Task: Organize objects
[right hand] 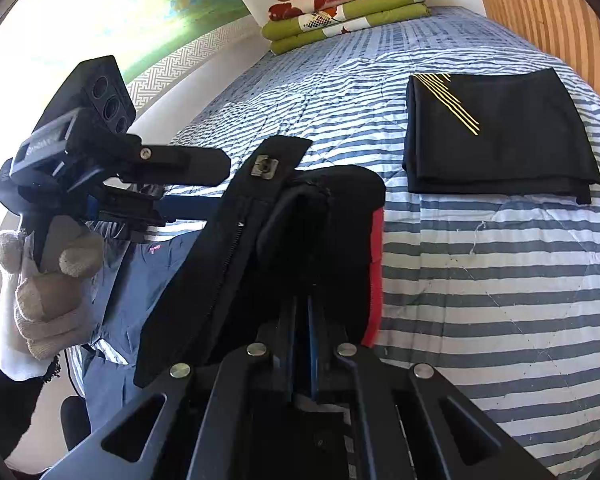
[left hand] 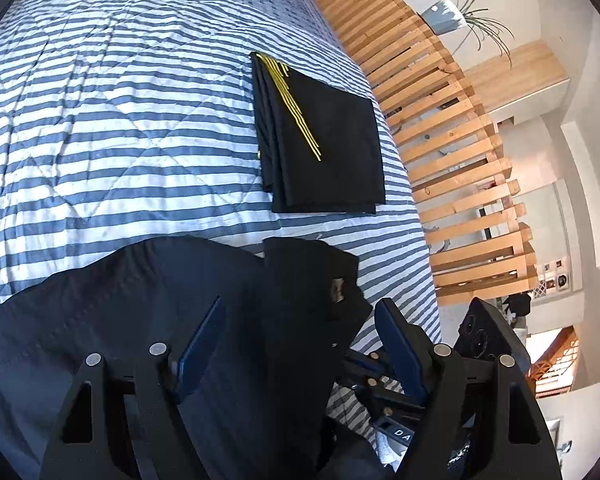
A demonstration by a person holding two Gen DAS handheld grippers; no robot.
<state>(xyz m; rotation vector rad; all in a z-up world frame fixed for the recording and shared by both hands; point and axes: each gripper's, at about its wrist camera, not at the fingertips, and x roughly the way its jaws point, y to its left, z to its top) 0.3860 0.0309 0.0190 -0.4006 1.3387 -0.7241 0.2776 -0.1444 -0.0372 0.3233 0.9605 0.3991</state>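
Note:
Black trousers (right hand: 300, 216) with a metal waist hook (right hand: 264, 168), a zip and a red side stripe hang bunched over the striped bed quilt (right hand: 480, 280). My right gripper (right hand: 302, 320) is shut on them, its blue fingers pressed together in the cloth. In the left wrist view the same trousers (left hand: 300, 292) lie in front of my left gripper (left hand: 300, 344), which is open, its blue fingers (left hand: 204, 344) wide apart and not pressing the cloth. A gloved hand (right hand: 48, 288) holds the left gripper (right hand: 216, 168) just left of the waistband. A folded black garment with yellow stripes (left hand: 320, 140) (right hand: 500, 132) rests flat on the quilt beyond.
A stack of folded green and red floral bedding (right hand: 348, 4) sits at the far end of the bed. A wooden slat rail (left hand: 440, 140) runs along the bed's right side. Dark blue-grey cloth (right hand: 140, 280) hangs at the left. A potted plant (left hand: 444, 16) stands behind the rail.

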